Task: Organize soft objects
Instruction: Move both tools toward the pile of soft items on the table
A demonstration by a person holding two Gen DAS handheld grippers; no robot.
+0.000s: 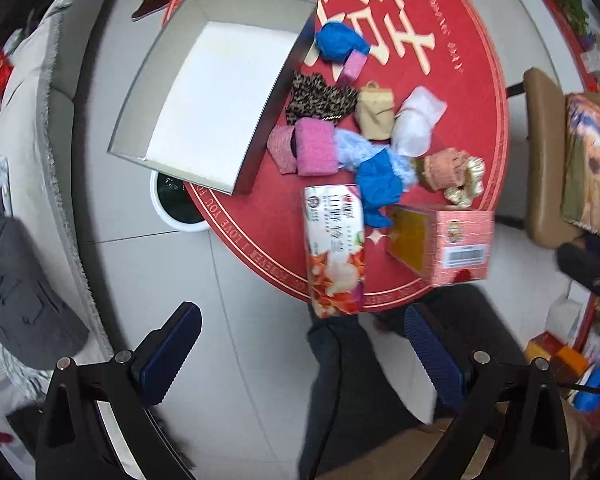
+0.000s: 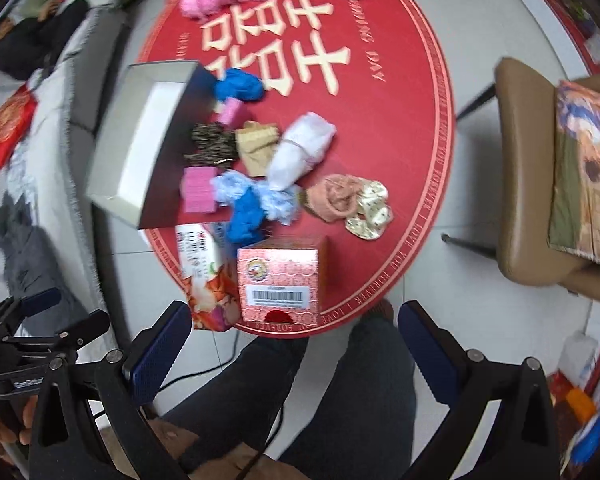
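An empty grey box with a white floor [image 1: 204, 96] [image 2: 140, 148] sits at the left edge of a round red table [image 1: 452, 92] [image 2: 400, 100]. Beside it lie soft items: a blue bundle [image 1: 340, 42] [image 2: 238, 86], a leopard-print cloth [image 1: 320, 98] [image 2: 212, 142], pink folded pieces [image 1: 314, 146] [image 2: 198, 190], a beige piece [image 1: 376, 114], a white roll [image 1: 418, 120] [image 2: 300, 150], a blue and pale-blue tangle [image 1: 378, 184] [image 2: 246, 208], and a peach knit [image 1: 446, 170] [image 2: 338, 196]. My left gripper [image 1: 302, 344] and right gripper [image 2: 296, 346] hang open above the floor and the person's legs, short of the table.
A tissue pack [image 1: 334, 252] [image 2: 202, 268] and a pink carton [image 1: 444, 240] [image 2: 280, 280] stand at the table's near edge. A brown chair with a patterned cushion [image 1: 556, 152] [image 2: 548, 168] is on the right, a sofa [image 1: 32, 160] on the left, a white bin [image 1: 176, 204] under the table.
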